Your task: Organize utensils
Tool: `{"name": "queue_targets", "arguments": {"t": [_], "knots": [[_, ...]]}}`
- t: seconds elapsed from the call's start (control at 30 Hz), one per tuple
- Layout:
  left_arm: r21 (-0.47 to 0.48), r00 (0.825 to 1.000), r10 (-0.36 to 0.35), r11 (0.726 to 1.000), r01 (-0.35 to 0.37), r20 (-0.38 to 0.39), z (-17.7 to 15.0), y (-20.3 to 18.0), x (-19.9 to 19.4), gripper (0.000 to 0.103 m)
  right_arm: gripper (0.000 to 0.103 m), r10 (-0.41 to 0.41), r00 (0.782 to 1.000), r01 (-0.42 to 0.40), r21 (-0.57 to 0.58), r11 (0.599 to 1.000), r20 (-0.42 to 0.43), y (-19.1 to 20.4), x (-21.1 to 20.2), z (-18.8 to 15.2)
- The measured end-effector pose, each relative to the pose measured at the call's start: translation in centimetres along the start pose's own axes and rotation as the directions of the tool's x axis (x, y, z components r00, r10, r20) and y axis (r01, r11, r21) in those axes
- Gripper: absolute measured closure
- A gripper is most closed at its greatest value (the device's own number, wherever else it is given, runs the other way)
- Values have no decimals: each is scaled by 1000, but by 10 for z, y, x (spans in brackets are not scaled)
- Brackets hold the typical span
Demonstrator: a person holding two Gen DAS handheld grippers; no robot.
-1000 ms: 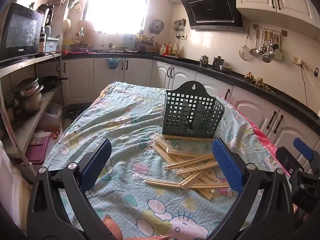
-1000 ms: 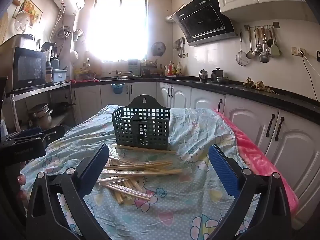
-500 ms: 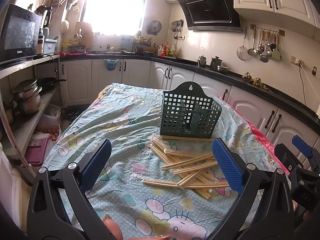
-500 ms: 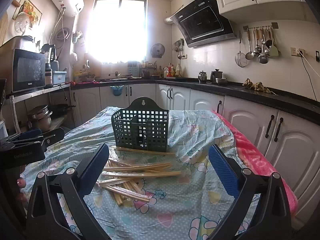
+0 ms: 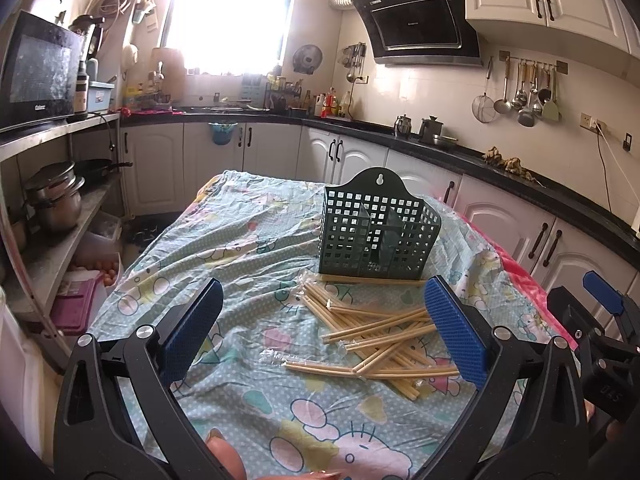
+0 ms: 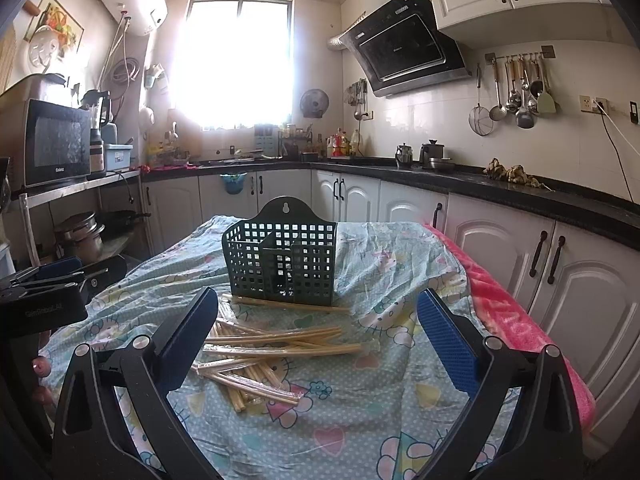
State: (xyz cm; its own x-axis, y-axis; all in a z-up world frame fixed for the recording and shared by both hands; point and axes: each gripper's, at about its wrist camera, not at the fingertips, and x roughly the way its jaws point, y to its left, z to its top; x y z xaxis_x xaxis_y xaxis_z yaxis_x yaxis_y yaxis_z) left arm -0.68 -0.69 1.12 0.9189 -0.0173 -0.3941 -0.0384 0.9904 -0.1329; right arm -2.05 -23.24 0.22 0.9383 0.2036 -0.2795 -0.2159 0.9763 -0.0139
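A dark green perforated utensil basket point(image 5: 376, 232) stands upright on the table; it also shows in the right wrist view point(image 6: 282, 262). A loose pile of wrapped wooden chopsticks point(image 5: 380, 332) lies on the cloth just in front of it, seen in the right wrist view too point(image 6: 264, 356). My left gripper point(image 5: 324, 332) is open and empty, hovering above the near side of the pile. My right gripper point(image 6: 318, 334) is open and empty, likewise short of the pile. The right gripper shows at the left view's right edge point(image 5: 600, 320), the left gripper at the right view's left edge point(image 6: 52, 284).
The table wears a light blue cartoon-print cloth point(image 5: 224, 264) with a pink blanket edge point(image 6: 516, 320) on the right. White cabinets and a black counter point(image 6: 540, 196) run behind and right. A shelf with pots point(image 5: 52, 200) stands left.
Both views have shifted slightly; the basket and chopsticks sit a little closer to centre. Both grippers stay open and nothing on the table has moved.
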Motion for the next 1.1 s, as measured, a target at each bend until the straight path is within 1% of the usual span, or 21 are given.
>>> {"name": "queue_targets", "arguments": {"t": [0.53, 0.7, 0.87, 0.97, 1.1], "knots": [[-5, 1000, 2, 1000, -2, -2, 4, 2, -1, 10, 6, -1, 1000, 1, -7, 1000, 5, 0, -2, 4], [-10, 1000, 11, 1000, -11, -6, 2, 5, 4, 10, 6, 1, 1000, -1, 3, 1000, -11, -4, 1, 3], [-36, 999, 22, 999, -24, -42, -1, 16, 14, 10, 6, 5, 999, -5, -1, 1000, -36, -5, 9, 3], [-61, 996, 39, 997, -44, -75, -1, 30, 24, 10, 6, 15, 998, -15, -1, 1000, -64, -7, 16, 2], [-91, 994, 51, 994, -60, -99, 0, 44, 29, 10, 6, 20, 995, -20, -1, 1000, -99, -10, 26, 5]]}}
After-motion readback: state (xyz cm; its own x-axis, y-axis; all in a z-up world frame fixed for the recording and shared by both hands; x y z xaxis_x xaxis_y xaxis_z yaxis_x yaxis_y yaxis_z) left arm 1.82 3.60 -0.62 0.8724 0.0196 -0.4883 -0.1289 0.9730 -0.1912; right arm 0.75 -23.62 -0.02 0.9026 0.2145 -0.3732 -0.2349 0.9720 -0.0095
